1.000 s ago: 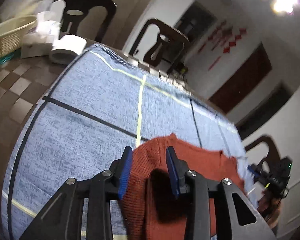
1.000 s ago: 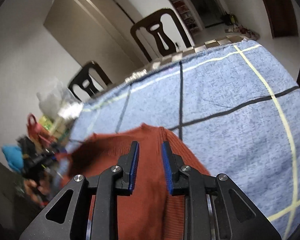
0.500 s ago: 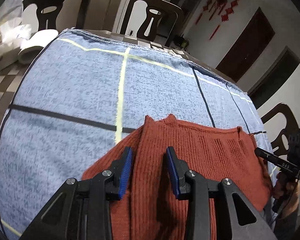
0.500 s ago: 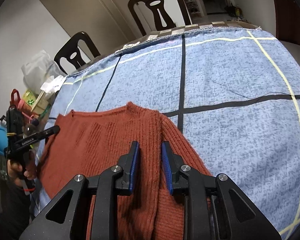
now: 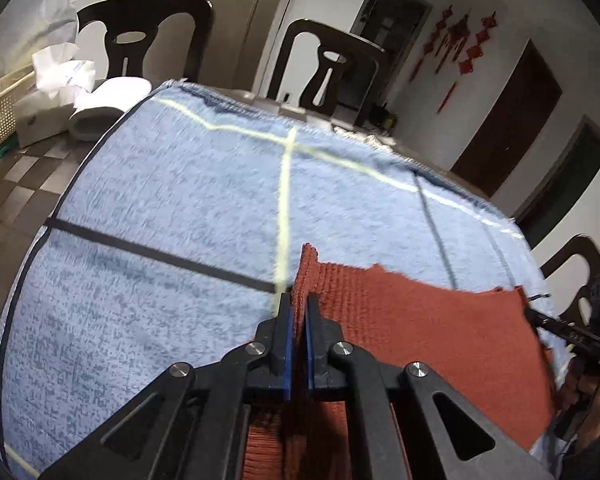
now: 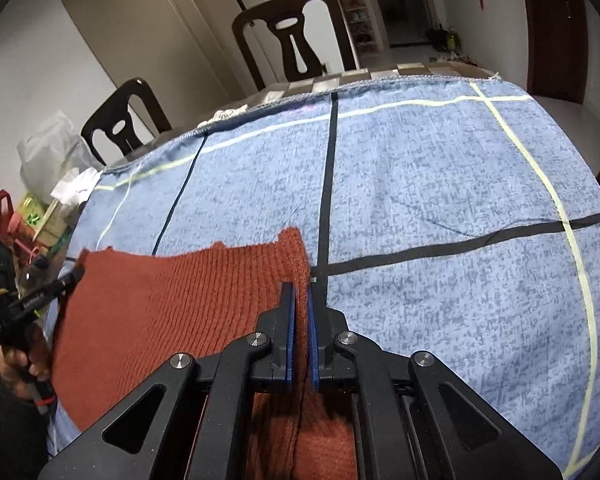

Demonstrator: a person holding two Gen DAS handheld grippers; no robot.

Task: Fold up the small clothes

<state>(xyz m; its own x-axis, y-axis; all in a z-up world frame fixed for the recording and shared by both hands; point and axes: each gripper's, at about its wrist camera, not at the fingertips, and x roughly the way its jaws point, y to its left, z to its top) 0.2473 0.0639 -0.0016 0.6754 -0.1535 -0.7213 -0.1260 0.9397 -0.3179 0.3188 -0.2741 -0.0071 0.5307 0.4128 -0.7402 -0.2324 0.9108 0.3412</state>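
Note:
A rust-red ribbed knit garment [image 5: 428, 332] lies on the blue cloth [image 5: 172, 216] that covers the table. My left gripper [image 5: 298, 300] is shut on the garment's left edge, with knit pinched between its blue pads. In the right wrist view the same red knit garment [image 6: 180, 304] spreads to the left. My right gripper [image 6: 302, 290] is shut on its right edge, next to a black line crossing on the blue cloth [image 6: 440, 184]. The knit stretches taut between both grippers. Each view shows the other gripper in a hand at the frame's side.
Dark chairs [image 5: 148, 36] stand behind the table. A tissue box [image 5: 40, 116], a paper roll [image 5: 108, 108] and a woven basket [image 5: 0, 116] sit at the far left. Bags and boxes [image 6: 32, 216] crowd the left in the right wrist view. Checked tabletop [image 5: 16, 176] shows beside the cloth.
Both grippers went from open to shut on the garment's side edges. The garment has been pulled flat and stretched between them. Both hands sank a little toward the cloth.

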